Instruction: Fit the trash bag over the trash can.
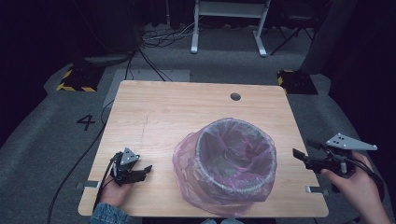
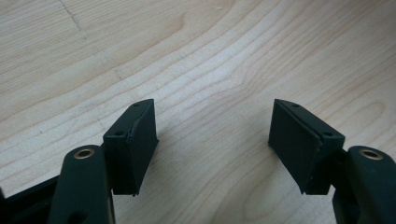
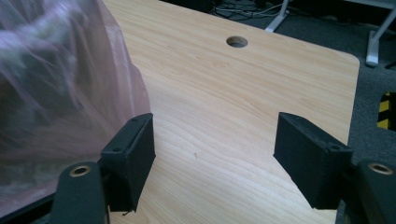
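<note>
A round grey bin [image 1: 233,161] lined with a translucent pink plastic bag [image 1: 184,158] stands on the wooden table [image 1: 163,112], right of centre near the front. My left gripper [image 1: 145,171] rests low over the table at the front left, jaws open, pointing toward the bin with bare wood between its pads [image 2: 133,144]. My right gripper [image 1: 298,155] hovers at the table's right edge, just right of the bin, jaws open and empty. In the right gripper view the bag [image 3: 60,79] bulges at the left, close beside the left pad [image 3: 133,156].
A round cable hole [image 1: 235,96] sits near the table's far edge. Grey carpet with cables, a white frame's legs [image 1: 229,28] and yellow-black striped blocks [image 1: 77,79] lie beyond the table. Bare wood spreads over the table's left and far parts.
</note>
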The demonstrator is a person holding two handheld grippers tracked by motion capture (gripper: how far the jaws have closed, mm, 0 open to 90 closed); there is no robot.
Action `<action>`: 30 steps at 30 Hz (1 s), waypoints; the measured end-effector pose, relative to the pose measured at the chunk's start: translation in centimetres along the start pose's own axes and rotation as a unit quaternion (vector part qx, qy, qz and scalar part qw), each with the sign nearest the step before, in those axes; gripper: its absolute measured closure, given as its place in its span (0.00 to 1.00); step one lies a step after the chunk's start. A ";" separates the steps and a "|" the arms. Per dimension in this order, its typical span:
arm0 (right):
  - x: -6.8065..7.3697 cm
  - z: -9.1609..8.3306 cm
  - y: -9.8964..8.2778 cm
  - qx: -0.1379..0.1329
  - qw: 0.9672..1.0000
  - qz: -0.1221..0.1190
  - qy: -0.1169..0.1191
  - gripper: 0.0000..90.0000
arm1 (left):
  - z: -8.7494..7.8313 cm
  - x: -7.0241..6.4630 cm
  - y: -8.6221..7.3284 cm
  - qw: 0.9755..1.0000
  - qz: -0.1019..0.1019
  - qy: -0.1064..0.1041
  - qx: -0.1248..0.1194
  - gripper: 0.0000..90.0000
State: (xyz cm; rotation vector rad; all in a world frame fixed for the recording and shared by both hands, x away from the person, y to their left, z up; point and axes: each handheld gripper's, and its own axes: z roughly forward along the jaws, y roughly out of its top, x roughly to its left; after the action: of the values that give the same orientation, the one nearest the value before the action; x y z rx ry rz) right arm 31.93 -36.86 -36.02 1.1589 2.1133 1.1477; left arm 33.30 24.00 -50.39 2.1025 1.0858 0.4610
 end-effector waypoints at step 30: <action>-0.7 5.6 -8.9 0.017 0.999 0.015 -0.030 0.30 | 0.0 -0.1 0.0 1.000 -0.001 0.003 -0.002 0.36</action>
State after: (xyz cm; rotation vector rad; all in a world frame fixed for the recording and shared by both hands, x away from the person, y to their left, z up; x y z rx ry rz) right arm 32.22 -37.55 -46.57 1.2295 2.0832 1.0803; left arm 33.29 23.94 -50.42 2.0983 1.0904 0.4690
